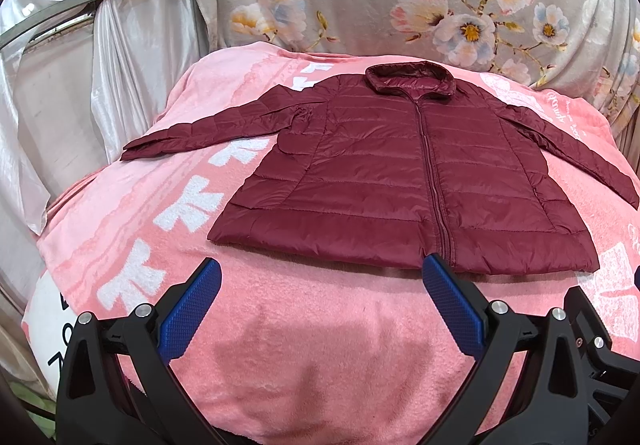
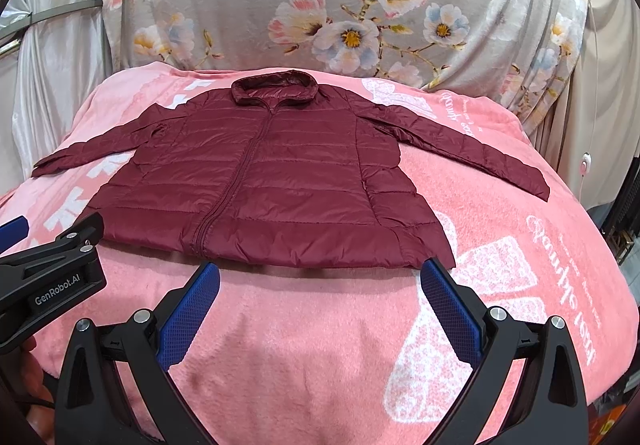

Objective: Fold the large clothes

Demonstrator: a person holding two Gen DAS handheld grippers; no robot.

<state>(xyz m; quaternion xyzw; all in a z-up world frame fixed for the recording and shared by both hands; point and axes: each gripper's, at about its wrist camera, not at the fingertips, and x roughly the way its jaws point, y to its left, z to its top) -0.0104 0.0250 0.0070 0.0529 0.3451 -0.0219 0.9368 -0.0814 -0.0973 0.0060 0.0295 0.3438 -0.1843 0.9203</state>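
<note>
- My left gripper (image 1: 322,273) hangs with its blue pads spread wide and nothing between them, just short of the jacket's hem, above bare blanket.
- My right gripper (image 2: 320,275) is likewise spread wide and empty, at the same near side of the jacket; one of its fingertips (image 2: 434,277) sits close to the hem's corner, and I cannot tell whether it touches.
- The maroon quilted jacket (image 1: 404,165) lies flat, front up and zipped, on the pink blanket (image 1: 312,345), collar away from me, hem toward me, both sleeves spread out to the sides.
- The blanket is fleecy, with white block lettering beside one sleeve and white script and patterned shapes beside the other; it covers a raised, rounded surface under the jacket.
- Beyond the jacket's collar hangs a grey cloth with pink, white and blue flowers (image 2: 348,5).
- Further out from the jacket's sleeve, past the lettering, hang shiny pale curtains (image 1: 60,85) tied by a band.
- In the right wrist view, the left gripper's black body, marked GenRobot.AI, shows near the hem.
</note>
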